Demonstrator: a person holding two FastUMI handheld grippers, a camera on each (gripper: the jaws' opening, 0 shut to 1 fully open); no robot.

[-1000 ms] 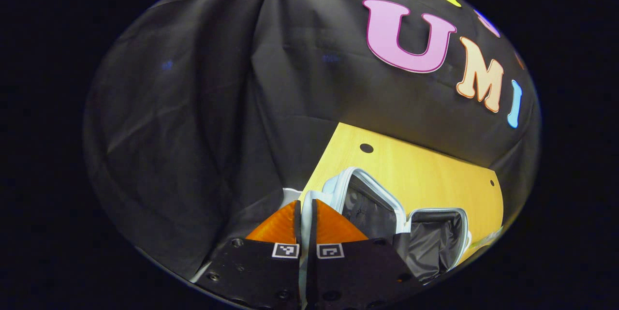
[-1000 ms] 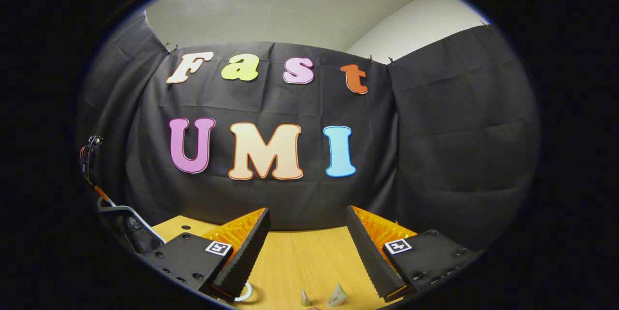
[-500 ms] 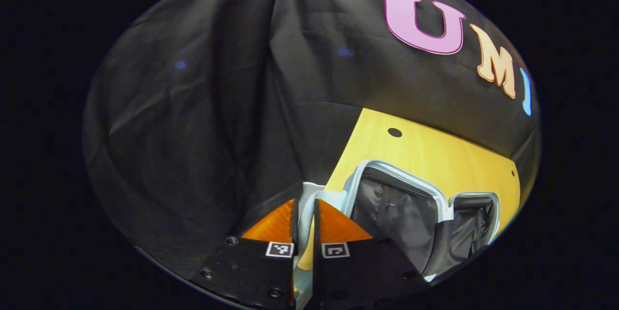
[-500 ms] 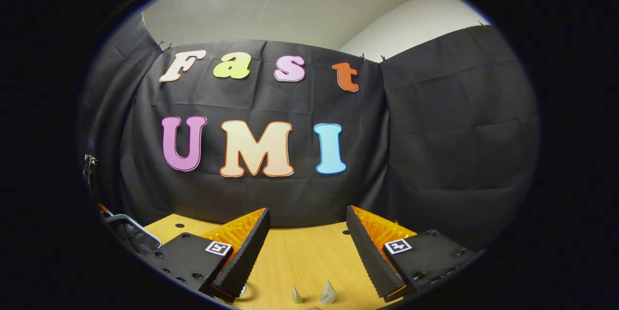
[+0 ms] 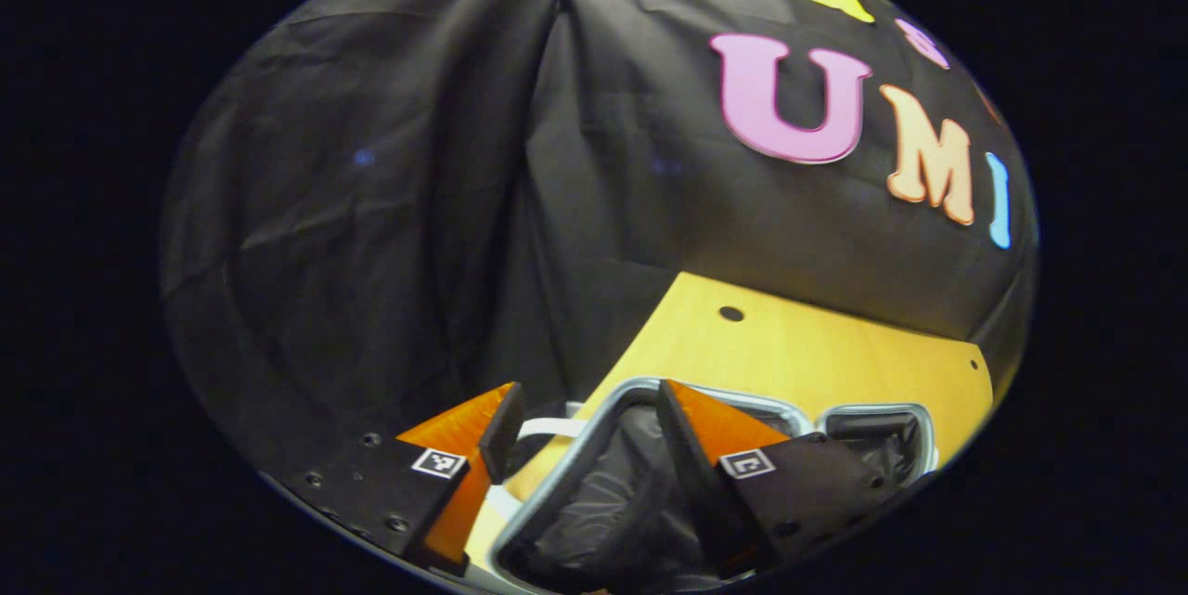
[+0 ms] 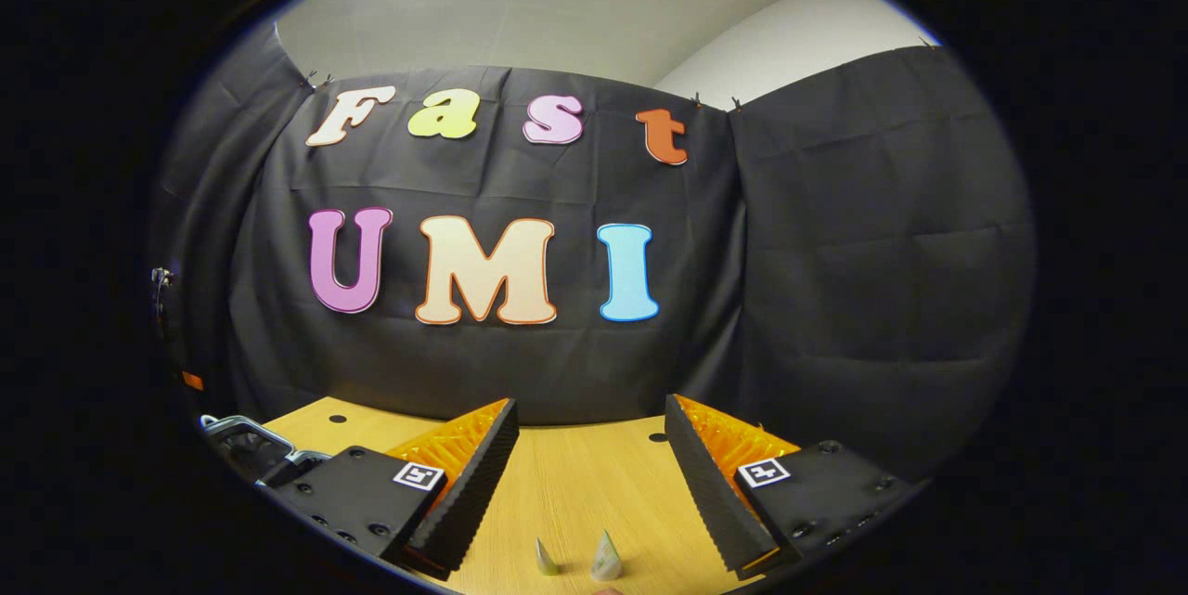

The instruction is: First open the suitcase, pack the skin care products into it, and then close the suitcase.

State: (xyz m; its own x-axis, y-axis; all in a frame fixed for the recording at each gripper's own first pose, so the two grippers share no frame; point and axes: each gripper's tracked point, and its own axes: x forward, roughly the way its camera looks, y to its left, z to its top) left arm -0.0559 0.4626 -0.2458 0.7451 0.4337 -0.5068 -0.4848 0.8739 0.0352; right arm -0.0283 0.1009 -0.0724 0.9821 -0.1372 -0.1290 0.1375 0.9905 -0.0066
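Note:
The suitcase lies open on the wooden table, both black-lined halves facing up; the far half is to the right. My left gripper is open, its fingers standing on either side of the near half's pale rim without pressing it. In the right gripper view, the suitcase peeks in at the far left. My right gripper is open and empty above the table. Two small pointed skin care product tops show just below and between its fingers.
The black cloth wall closes the table's back and sides. Small round holes mark the tabletop near its back edge. Bare wood stretches ahead of the right gripper.
My left gripper, shut on the suitcase lid's rim before, has opened and let go. The lid now lies flat. The right gripper stays open and has barely shifted.

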